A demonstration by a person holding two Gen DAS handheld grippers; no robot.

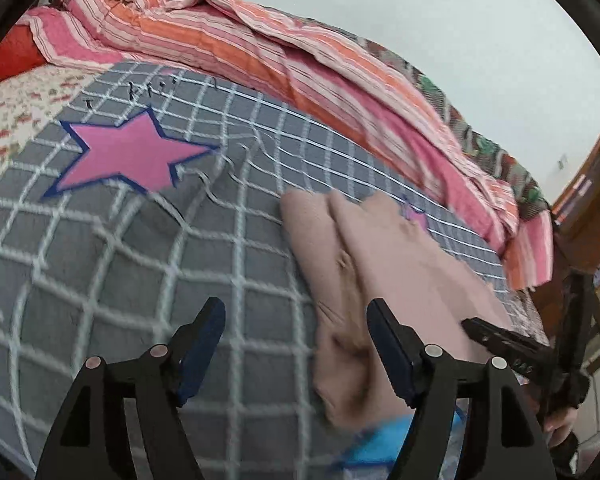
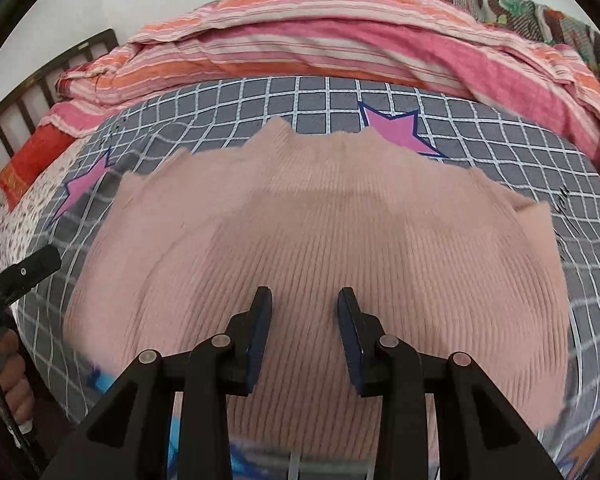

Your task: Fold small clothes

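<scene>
A: What is the left gripper (image 1: 294,320) doing?

B: Its two fingers stand wide apart at the bottom of the left wrist view, with nothing between them. Through the gap shows the grey checked bedspread (image 1: 140,264) and the left edge of the pink ribbed garment (image 1: 384,264). The right-hand fingertip sits in front of that edge, but whether it touches the cloth I cannot tell; the picture is blurred there.

A: And the right gripper (image 2: 305,308)?

B: Also parted, though less widely. In the right wrist view its fingers rise from the bottom centre of the frame, over the lower middle of the pink ribbed garment (image 2: 300,224). No fold of knit is pinched between them. Whether the tips rest on the fabric or hang just above it, I cannot say.

A: Where does the garment lie?

B: Spread flat on the grey checked bedspread (image 2: 520,152), filling the centre of the right wrist view. Its far edge is wavy and covers part of a pink star (image 2: 396,128) printed at upper centre-right. A larger pink star (image 1: 128,156) shows at the left of the left wrist view.

A: Anything behind?

B: A striped pink and orange quilt (image 2: 300,44) bunched across the top, and the other gripper at each frame's edge.
</scene>
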